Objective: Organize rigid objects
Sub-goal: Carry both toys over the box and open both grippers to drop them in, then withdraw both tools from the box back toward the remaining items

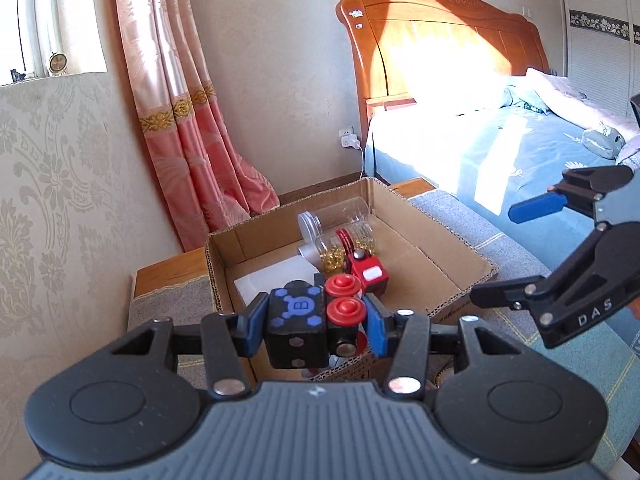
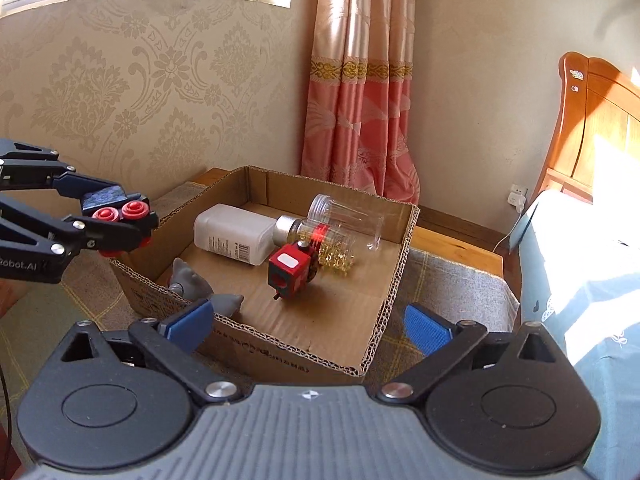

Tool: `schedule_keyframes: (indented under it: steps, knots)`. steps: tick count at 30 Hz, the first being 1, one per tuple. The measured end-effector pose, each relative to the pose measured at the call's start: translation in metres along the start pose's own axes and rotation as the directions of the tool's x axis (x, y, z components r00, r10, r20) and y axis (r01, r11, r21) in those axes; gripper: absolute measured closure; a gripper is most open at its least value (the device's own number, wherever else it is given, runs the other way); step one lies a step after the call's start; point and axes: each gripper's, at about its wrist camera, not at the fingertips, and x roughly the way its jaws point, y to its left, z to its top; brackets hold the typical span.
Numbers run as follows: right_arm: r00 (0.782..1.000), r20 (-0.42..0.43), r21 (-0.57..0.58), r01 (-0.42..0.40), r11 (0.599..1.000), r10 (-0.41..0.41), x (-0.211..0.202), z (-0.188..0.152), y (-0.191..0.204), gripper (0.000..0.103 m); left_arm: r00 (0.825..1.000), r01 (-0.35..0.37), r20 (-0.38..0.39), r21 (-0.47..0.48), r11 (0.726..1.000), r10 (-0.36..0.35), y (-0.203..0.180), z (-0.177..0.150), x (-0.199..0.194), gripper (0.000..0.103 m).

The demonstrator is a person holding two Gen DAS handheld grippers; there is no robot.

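Observation:
My left gripper (image 1: 316, 322) is shut on a black fidget cube (image 1: 298, 326) with blue hexagon marks and two red buttons (image 1: 343, 298), held above the near left corner of the open cardboard box (image 1: 448, 276). It shows from the side in the right wrist view (image 2: 120, 220). My right gripper (image 2: 308, 326) is open and empty just in front of the box's near wall (image 2: 280, 354). In the box lie a red cube (image 2: 290, 270), a white bottle (image 2: 232, 236), a clear empty jar (image 2: 348, 216), a jar of gold beads (image 2: 328, 246) and a grey toy (image 2: 192, 280).
The box sits on a grey checked cloth (image 2: 452, 284) over a wooden cabinet. A bed with blue sheets (image 1: 500, 148) and a wooden headboard (image 1: 440, 40) stands to the right. A pink curtain (image 2: 360, 92) and patterned wall lie behind the box.

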Motion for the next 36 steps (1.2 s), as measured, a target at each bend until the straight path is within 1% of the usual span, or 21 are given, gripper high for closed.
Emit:
schedule_keyframes:
  steps: [4,7,17,19,20,21,23,25,27,30,34,36]
  knots:
    - [1.000,-0.014,0.053,0.019,0.998,-0.018,-0.009,-0.013,-0.002,0.000,1.000,0.005,0.007,0.007,1.000,-0.005,-0.001,0.013,0.016,0.054]
    - [0.999,-0.016,0.078,0.032,0.996,-0.031,-0.013,-0.019,-0.004,0.000,1.000,0.022,0.014,0.018,1.000,-0.023,-0.007,0.023,0.026,0.054]
    - [0.997,-0.044,0.097,0.064,0.993,-0.060,-0.019,-0.038,-0.003,0.000,0.994,0.111,-0.006,0.068,0.991,-0.111,-0.048,0.047,0.071,0.054]
    - [0.997,-0.051,0.106,0.070,0.992,-0.065,-0.019,-0.040,-0.004,0.000,0.991,0.137,-0.010,0.085,0.987,-0.136,-0.055,0.050,0.078,0.053]
    - [0.996,-0.054,0.110,0.073,0.991,-0.068,-0.019,-0.041,-0.005,0.000,0.990,0.141,-0.012,0.085,0.986,-0.140,-0.058,0.051,0.080,0.044]
    - [0.996,-0.056,0.113,0.076,0.991,-0.070,-0.020,-0.041,-0.006,0.000,0.992,0.129,-0.012,0.075,0.989,-0.129,-0.061,0.053,0.081,0.028]
    - [0.995,-0.064,0.121,0.081,0.989,-0.074,-0.020,-0.044,-0.007,0.000,0.995,0.102,0.002,0.069,0.992,-0.102,-0.063,0.053,0.078,0.010]
    - [0.995,-0.067,0.127,0.084,0.988,-0.076,-0.022,-0.046,-0.008,0.000,0.995,0.100,0.006,0.063,0.993,-0.100,-0.062,0.050,0.073,0.010]
    - [0.995,-0.069,0.131,0.087,0.988,-0.079,-0.023,-0.048,-0.008,0.000,0.995,0.096,-0.012,0.039,0.995,-0.095,-0.059,0.048,0.067,0.006]
    - [0.994,-0.072,0.140,0.088,0.986,-0.079,-0.024,-0.049,-0.009,0.000,0.998,0.056,-0.036,0.018,0.998,-0.056,-0.053,0.041,0.058,0.005]
    - [0.995,-0.072,0.149,0.080,0.986,-0.070,-0.025,-0.052,-0.006,0.000,0.999,0.008,-0.043,-0.009,1.000,-0.008,-0.047,0.031,0.039,0.005]
    - [0.995,-0.072,0.151,0.079,0.985,-0.068,-0.026,-0.054,-0.003,0.000,0.999,-0.017,-0.043,-0.023,1.000,0.016,-0.043,0.025,0.030,0.003]
